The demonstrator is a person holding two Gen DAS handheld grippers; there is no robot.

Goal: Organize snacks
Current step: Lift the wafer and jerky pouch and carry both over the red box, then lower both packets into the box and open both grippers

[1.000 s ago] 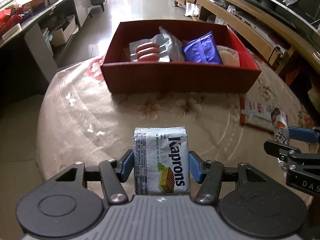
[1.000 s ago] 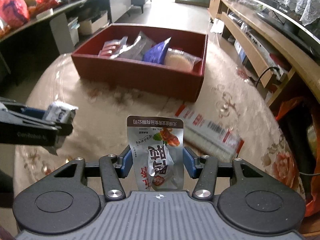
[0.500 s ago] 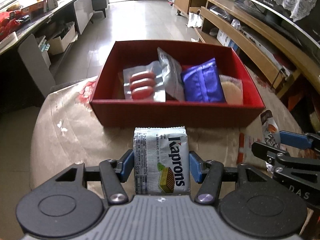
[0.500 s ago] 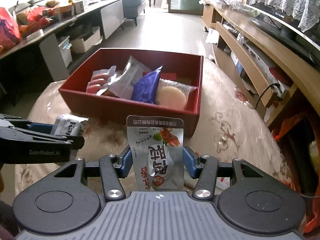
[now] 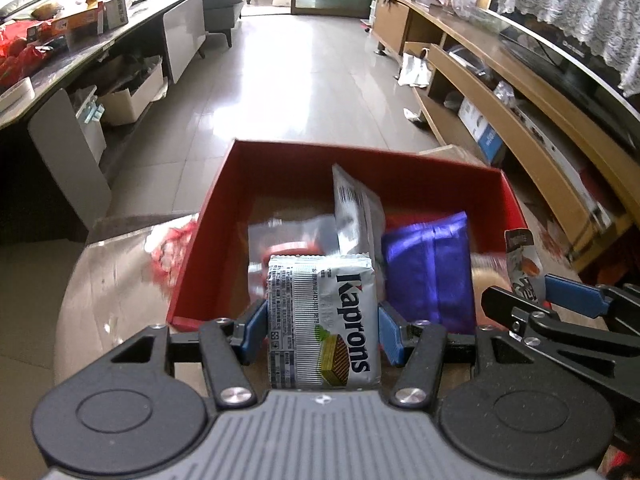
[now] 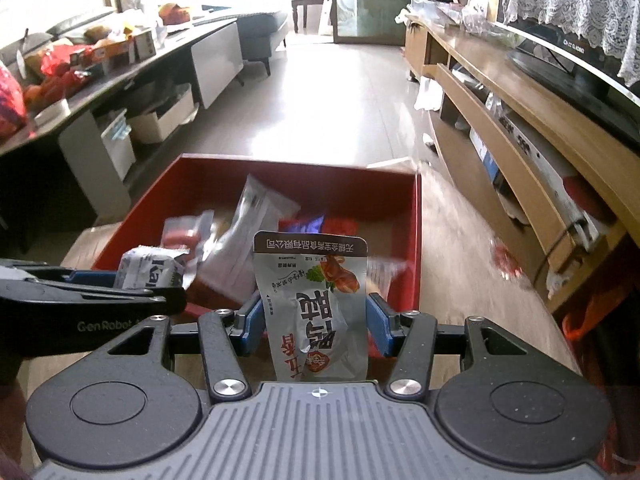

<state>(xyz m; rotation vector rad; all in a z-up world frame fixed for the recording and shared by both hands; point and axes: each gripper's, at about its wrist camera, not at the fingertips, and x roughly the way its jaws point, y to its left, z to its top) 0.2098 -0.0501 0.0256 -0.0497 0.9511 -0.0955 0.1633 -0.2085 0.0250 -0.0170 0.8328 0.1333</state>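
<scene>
My left gripper [image 5: 322,330] is shut on a silver Kaprons wafer pack [image 5: 322,320] and holds it over the near wall of the red box [image 5: 208,220]. My right gripper [image 6: 316,322] is shut on a silver meat snack pouch [image 6: 316,304], also at the box's near wall [image 6: 414,240]. Inside the box lie a sausage pack [image 5: 280,240], a silver pouch [image 5: 356,212] and a purple pouch [image 5: 428,272]. The right gripper shows in the left wrist view [image 5: 524,288], and the left gripper in the right wrist view [image 6: 160,284].
The box stands on a round table with a beige floral cloth [image 5: 100,280]. A wooden TV bench [image 6: 520,128] runs along the right. A cluttered dark counter [image 5: 60,52] runs along the left. Tiled floor [image 5: 300,72] lies beyond the table.
Both grippers have moved forward with their packs, from the table in front of the box up to over its near edge. The box now looks closer and larger.
</scene>
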